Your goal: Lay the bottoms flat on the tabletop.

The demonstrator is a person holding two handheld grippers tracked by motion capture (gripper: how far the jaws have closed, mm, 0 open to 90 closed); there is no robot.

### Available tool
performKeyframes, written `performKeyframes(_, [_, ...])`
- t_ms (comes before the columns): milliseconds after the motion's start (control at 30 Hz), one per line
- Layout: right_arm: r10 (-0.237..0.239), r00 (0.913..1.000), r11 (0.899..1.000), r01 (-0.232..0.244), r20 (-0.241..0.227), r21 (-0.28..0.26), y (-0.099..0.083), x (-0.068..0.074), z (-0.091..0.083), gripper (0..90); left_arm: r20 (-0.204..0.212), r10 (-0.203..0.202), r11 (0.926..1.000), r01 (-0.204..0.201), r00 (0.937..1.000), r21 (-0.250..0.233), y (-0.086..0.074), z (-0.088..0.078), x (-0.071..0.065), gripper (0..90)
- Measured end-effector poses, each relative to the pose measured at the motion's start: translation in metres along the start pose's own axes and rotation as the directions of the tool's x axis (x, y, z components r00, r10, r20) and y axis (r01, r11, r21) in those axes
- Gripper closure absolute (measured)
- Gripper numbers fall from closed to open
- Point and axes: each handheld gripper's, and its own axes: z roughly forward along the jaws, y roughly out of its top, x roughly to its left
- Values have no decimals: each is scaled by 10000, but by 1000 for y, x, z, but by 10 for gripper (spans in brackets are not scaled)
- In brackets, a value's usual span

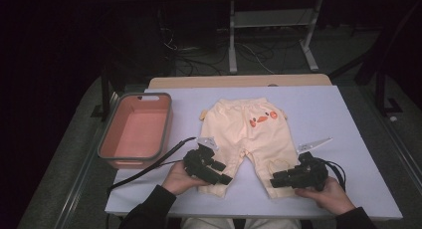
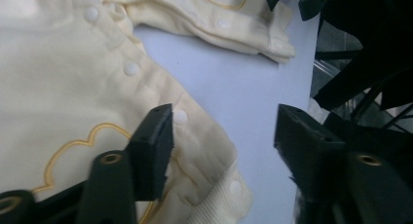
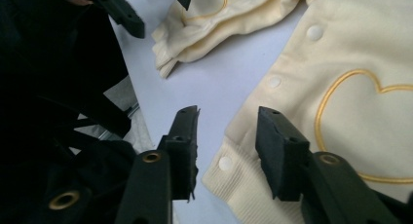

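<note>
A pair of pale yellow baby trousers (image 1: 249,139) lies flat on the lavender desk (image 1: 323,114), waistband away from the person, both legs pointing back toward them. Each gripper sits at one cuff: the left gripper (image 1: 219,175) at the left leg's hem, the right gripper (image 1: 278,180) at the right leg's hem.

Neither one has the cloth. In the left gripper view the jaws stand well apart, one jaw resting over the leg's inner edge by a snap button (image 2: 180,117), the other out over bare desk. In the right gripper view the jaws are moderately apart, straddling the ribbed cuff (image 3: 234,180) with nothing pinched.

The risks, as I judge them:

- With the left jaws half on cloth and half on the desk, closing from here could catch only a sliver of the edge, and that would slip out on any lift or fold
- The fabric is soft and doubled, so a shallow bite might take the top layer alone, letting the leg peel open and bunch
- The two legs are separate flaps; if one hand pulls sooner or harder, the trousers would skew and the crotch seam would wrinkle
- A jaw dragging along the desk could push the hem ahead of it instead of getting under

The pink bin (image 1: 135,131) stands well apart to the left and is no obstacle here
</note>
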Motion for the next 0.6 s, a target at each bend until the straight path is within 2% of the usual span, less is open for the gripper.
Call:
performKeyframes(267, [-360, 9971, 9982, 391, 667, -458, 2, 4, -4, 405, -242, 273, 9984, -284, 9993, -480, 0, -7, -5, 169])
performKeyframes(367, [-424, 9954, 9968, 479, 855, -632, 3, 5, -6, 352, -249, 174, 9986, -186, 9995, -504, 0, -9, -5, 139])
performKeyframes(500, [-451, 9925, 9949, 550, 1139, -848, 4, 5, -8, 247, -182, -108, 9958, 91, 9998, -910, -2, -14, -2, 129])
performKeyframes(600, [-466, 9903, 9932, 599, 1307, -997, 5, 5, -8, 165, -320, -307, 9923, 267, 9990, -1210, -4, -20, 1, 114])
